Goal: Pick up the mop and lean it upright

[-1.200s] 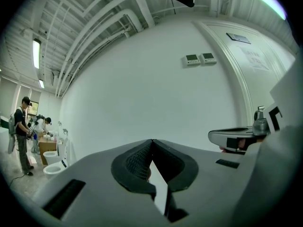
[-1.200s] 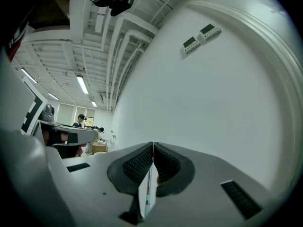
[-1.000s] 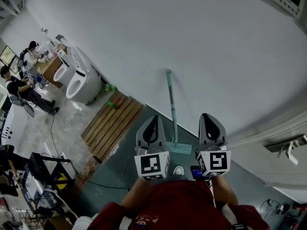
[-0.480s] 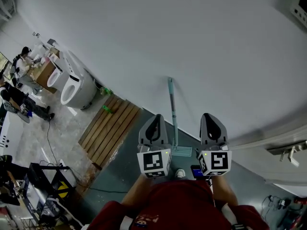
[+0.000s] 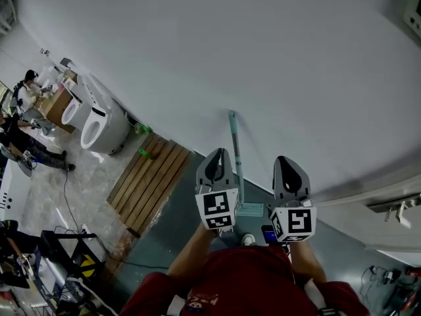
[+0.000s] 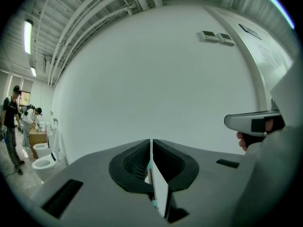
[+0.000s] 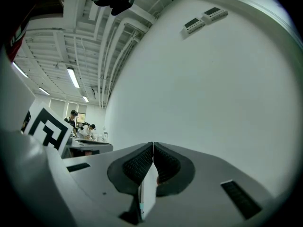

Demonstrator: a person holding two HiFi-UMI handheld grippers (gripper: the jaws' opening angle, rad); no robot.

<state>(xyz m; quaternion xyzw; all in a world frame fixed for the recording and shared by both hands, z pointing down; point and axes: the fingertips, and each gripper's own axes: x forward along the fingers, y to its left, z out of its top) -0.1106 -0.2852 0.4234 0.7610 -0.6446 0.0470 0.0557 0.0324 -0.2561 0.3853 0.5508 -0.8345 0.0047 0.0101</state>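
Head view: a mop with a slim pale-teal handle and a flat teal head (image 5: 233, 147) stands at the centre of the frame. Its head rests on the dark grey-green floor (image 5: 174, 232) and the top of its handle touches the plain white wall (image 5: 276, 58), so it leans close to upright. The left gripper (image 5: 216, 158) is at lower centre, just left of the handle and overlapping it in the picture; whether it touches cannot be told here. The right gripper (image 5: 290, 163) is a little further off, right of the handle. At the upper left stand two white toilets (image 5: 99, 118), and a slatted wooden board (image 5: 151, 175) lies on the floor between them and the mop.

Left gripper view: the two dark ribbed jaws meet along a thin seam at lower centre, pressed together with nothing between them. Ahead is only white wall. The other gripper, held in a hand, shows at the right edge. The mop cannot be made out here.

Right gripper view: the jaws are likewise closed on each other and hold nothing. They face bare wall, and the left gripper's marker cube (image 7: 45, 126) sits at the left edge. The mop is not in this view either.

As it stands, the mop seems already propped against the wall and free of both tongs, so the task looks complete or nearly so. At most, what may remain is to see that it stays put.
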